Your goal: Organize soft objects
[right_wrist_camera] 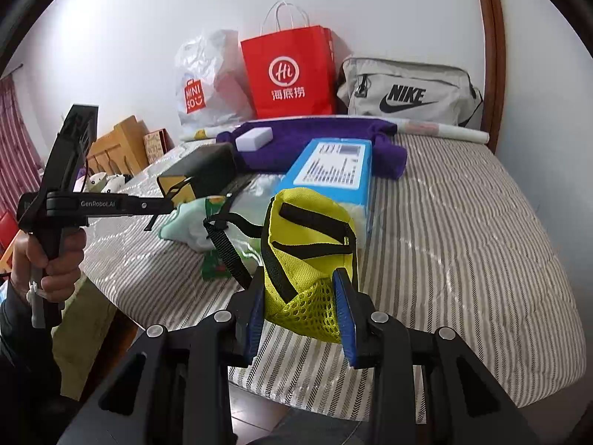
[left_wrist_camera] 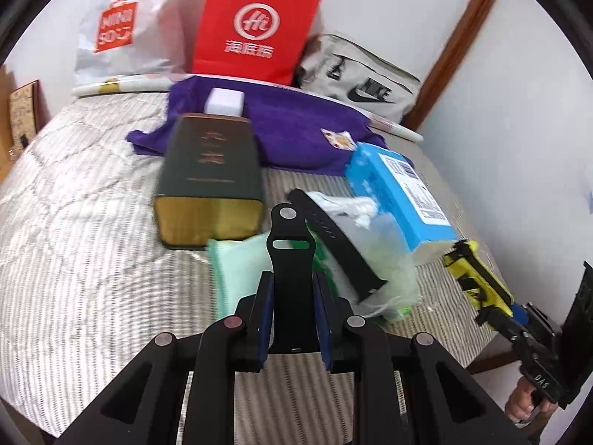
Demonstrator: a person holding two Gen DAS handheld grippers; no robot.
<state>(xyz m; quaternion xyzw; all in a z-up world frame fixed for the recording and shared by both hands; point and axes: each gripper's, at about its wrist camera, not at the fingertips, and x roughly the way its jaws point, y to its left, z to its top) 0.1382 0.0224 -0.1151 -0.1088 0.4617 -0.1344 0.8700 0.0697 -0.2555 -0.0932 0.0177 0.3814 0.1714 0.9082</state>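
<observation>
In the left wrist view my left gripper [left_wrist_camera: 291,289] is shut on a black watch strap [left_wrist_camera: 289,244] that stands up between the blue pads. A second black strap piece [left_wrist_camera: 339,248] lies across a clear plastic bag [left_wrist_camera: 381,259], beside a mint green cloth [left_wrist_camera: 233,270]. My right gripper [right_wrist_camera: 302,289] is shut on a yellow mesh pouch [right_wrist_camera: 307,241] with black straps, lifted over the bed's near edge. The same pouch [left_wrist_camera: 470,270] shows at the right of the left wrist view. A purple towel [right_wrist_camera: 307,141] lies further back with a white sponge [right_wrist_camera: 254,137] on it.
On the striped bed [right_wrist_camera: 463,241] lie a dark green box [left_wrist_camera: 211,170] and a blue tissue pack [left_wrist_camera: 400,189]. A red paper bag [right_wrist_camera: 289,74], a white Miniso bag [right_wrist_camera: 204,85] and a grey Nike bag [right_wrist_camera: 407,92] stand against the wall. A hand [right_wrist_camera: 48,259] holds the left gripper.
</observation>
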